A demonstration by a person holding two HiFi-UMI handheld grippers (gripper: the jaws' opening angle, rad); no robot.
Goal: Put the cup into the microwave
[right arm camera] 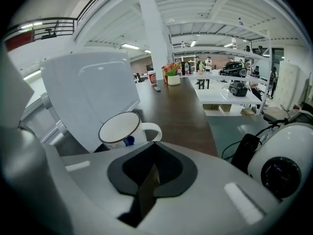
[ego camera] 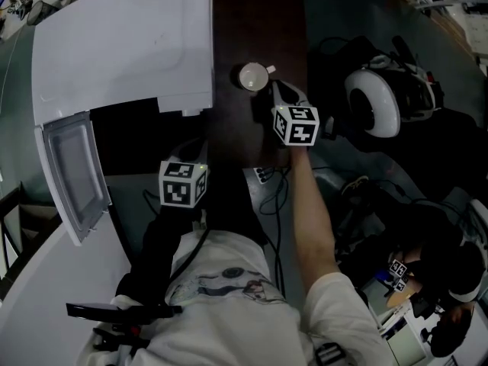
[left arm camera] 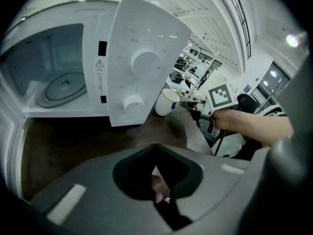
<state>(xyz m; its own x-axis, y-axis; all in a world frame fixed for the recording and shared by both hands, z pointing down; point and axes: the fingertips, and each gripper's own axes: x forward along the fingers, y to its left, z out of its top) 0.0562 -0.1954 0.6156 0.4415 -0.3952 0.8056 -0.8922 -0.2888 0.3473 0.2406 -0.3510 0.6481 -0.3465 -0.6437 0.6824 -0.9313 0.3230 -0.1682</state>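
A white cup (ego camera: 252,75) with a dark rim stands upright on the dark brown table (ego camera: 259,21), just right of the white microwave (ego camera: 130,44). The microwave door (ego camera: 72,170) hangs wide open, and the cavity with its glass turntable (left arm camera: 63,87) holds nothing. My right gripper (ego camera: 272,87) is shut with nothing in it, close beside the cup's handle (right arm camera: 151,129); the cup (right arm camera: 122,129) sits directly ahead of its tips (right arm camera: 155,144). My left gripper (left arm camera: 156,145) is shut and holds nothing. It hangs in front of the microwave's control panel (left arm camera: 142,62), its marker cube (ego camera: 183,183) near my body.
A round white device (ego camera: 374,101) and black cables lie on the floor right of the table. A power strip (ego camera: 263,175) hangs near the table's near end. Far down the table stand a red cup and a potted plant (right arm camera: 172,77).
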